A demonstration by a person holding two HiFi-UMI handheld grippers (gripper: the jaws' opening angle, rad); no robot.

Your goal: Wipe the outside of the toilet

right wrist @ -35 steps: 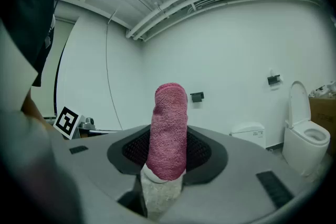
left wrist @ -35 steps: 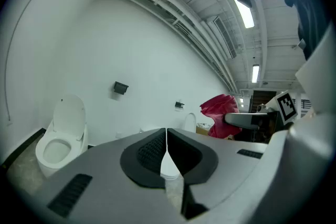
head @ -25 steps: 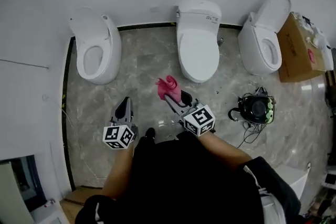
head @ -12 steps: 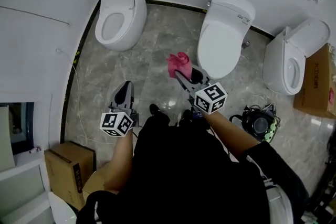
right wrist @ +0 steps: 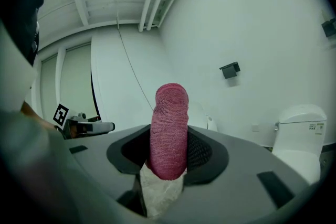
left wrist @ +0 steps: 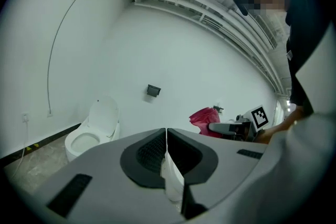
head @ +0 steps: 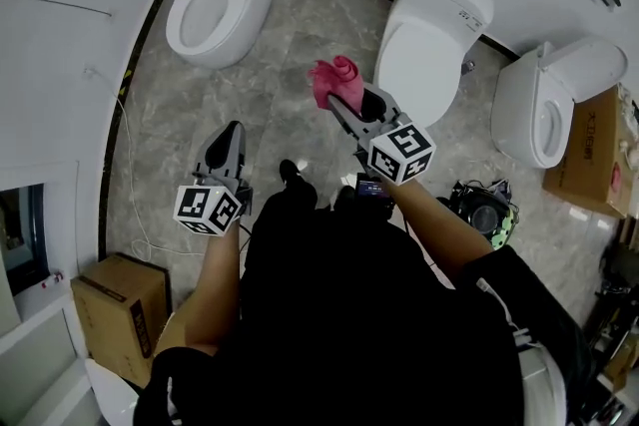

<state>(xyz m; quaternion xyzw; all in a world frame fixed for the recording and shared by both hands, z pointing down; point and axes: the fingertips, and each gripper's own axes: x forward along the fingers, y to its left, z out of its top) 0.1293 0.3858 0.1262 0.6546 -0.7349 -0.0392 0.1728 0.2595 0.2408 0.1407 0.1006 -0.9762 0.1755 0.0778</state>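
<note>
Grip: right tool (right wrist: 168,157) clamps the pink knitted cloth (right wrist: 169,123) at its bunched fold; likely soft, light, floppy. Left tool (left wrist: 166,147) clenched, empty.

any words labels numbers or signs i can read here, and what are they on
No text here can be read with confidence.
Tank label on the middle toilet: small dark print, too small to read.
The tank label in the right gripper view: blurred, unreadable.
Right cardboard box: reddish print, too small to read.
Lower-left cardboard box: dark print on its side, too blurred to read.
Marker cubes: black-and-white square patterns, no letters.
</note>
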